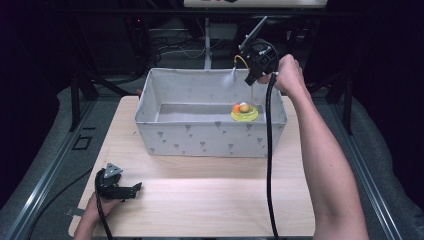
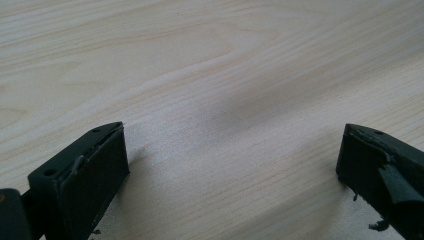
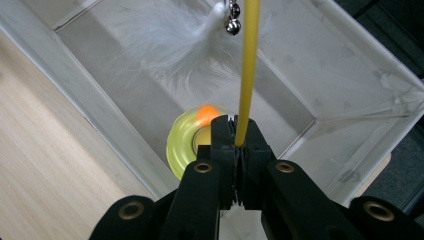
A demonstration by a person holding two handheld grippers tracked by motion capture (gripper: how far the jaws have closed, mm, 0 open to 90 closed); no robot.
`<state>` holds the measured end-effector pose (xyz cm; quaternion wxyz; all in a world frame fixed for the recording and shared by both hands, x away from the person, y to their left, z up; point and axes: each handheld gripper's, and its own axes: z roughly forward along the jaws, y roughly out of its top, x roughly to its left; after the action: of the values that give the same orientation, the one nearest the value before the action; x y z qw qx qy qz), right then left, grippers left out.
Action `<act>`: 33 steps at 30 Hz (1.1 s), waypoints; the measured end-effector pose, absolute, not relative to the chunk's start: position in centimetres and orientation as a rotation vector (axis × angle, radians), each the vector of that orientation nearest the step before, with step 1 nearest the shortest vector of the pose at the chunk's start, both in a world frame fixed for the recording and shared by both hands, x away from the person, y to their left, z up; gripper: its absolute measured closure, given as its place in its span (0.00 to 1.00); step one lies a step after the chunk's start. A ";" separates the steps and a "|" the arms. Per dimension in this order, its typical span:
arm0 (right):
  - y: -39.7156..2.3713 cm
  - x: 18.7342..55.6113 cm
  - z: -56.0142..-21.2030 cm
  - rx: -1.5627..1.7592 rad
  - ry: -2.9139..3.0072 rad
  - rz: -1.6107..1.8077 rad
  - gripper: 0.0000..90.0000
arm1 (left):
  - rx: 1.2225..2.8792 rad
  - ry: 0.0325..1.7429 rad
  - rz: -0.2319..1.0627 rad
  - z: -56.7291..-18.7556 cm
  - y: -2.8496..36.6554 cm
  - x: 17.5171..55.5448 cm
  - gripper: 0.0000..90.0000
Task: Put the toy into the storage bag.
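A cat toy has a thin yellow wand (image 3: 247, 65), a white feather (image 3: 170, 35) and a small bell (image 3: 232, 25). The wand runs down to a round yellow base (image 1: 244, 112) with an orange ball (image 3: 206, 112) in it. My right gripper (image 3: 239, 131) is shut on the wand and holds the toy above the right end of the grey fabric box (image 1: 200, 140). The base sits low inside the box; I cannot tell whether it touches the floor. My left gripper (image 1: 134, 189) rests on the table at the front left, open, with bare wood between its fingers (image 2: 95, 170).
The fabric box stands at the back of the light wooden table (image 1: 210, 200), its front wall facing me. The right gripper's black cable (image 1: 269, 165) hangs across the box's front right corner. Dark floor and metal rails surround the table.
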<state>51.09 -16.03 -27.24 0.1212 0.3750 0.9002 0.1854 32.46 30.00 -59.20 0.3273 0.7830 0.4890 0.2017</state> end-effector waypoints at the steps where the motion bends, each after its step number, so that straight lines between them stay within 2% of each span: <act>1: -16.2 51.1 -27.5 1.097 2.627 0.544 0.98 | 2.055 1.280 0.523 -59.2 30.0 32.5 0.00; 33: -20.5 49.9 -34.0 1.213 2.663 0.482 0.98 | 2.051 1.281 0.529 -59.2 30.0 32.5 0.00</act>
<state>49.95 -20.53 -33.96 0.0880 0.4075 0.8944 0.1619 32.45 30.00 -59.20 0.3272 0.7830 0.4890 0.2018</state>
